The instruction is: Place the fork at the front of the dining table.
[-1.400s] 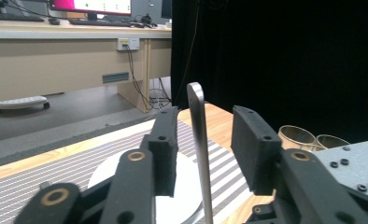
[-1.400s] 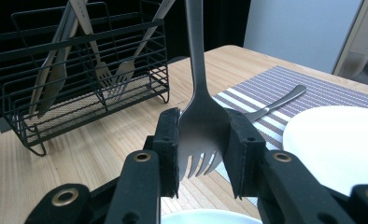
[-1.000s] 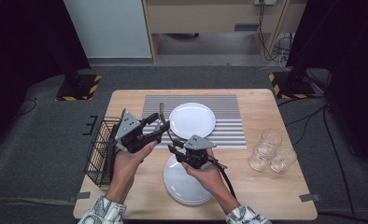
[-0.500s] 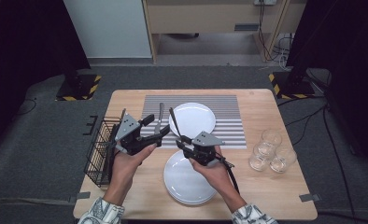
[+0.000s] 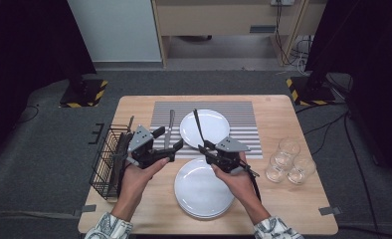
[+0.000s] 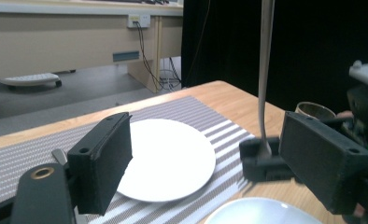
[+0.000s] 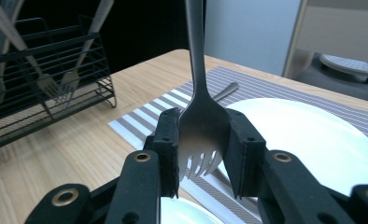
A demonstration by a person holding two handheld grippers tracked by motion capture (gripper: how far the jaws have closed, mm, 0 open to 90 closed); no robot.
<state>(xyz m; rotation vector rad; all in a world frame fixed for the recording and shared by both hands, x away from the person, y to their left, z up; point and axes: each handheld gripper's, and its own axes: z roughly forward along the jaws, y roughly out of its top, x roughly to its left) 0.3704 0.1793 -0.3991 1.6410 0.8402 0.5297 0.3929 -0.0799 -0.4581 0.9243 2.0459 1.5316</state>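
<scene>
I hold the fork (image 7: 203, 112) in my right gripper (image 5: 210, 149), the jaws clamped on its head with the tines down and the handle pointing up, above the middle of the tabletop (image 5: 273, 112), between the two plates. My left gripper (image 5: 167, 143) is just beside it, and its jaws have just been opening; now they stand wide apart with nothing between them, as the left gripper view shows. I judge that the handover is done: the fork is passed to my right side, and the step in hand is to lay it at the place setting. A knife (image 5: 170, 124) lies already on the mat (image 5: 244, 112), left of the far plate (image 5: 204, 128). For the next move I think I must carry the fork to the mat near this plate, tilt it until it is flat, and open the jaws only when it touches. The stack of plates (image 5: 202, 191) at the near edge is below my hand, so I should not lower too early.
</scene>
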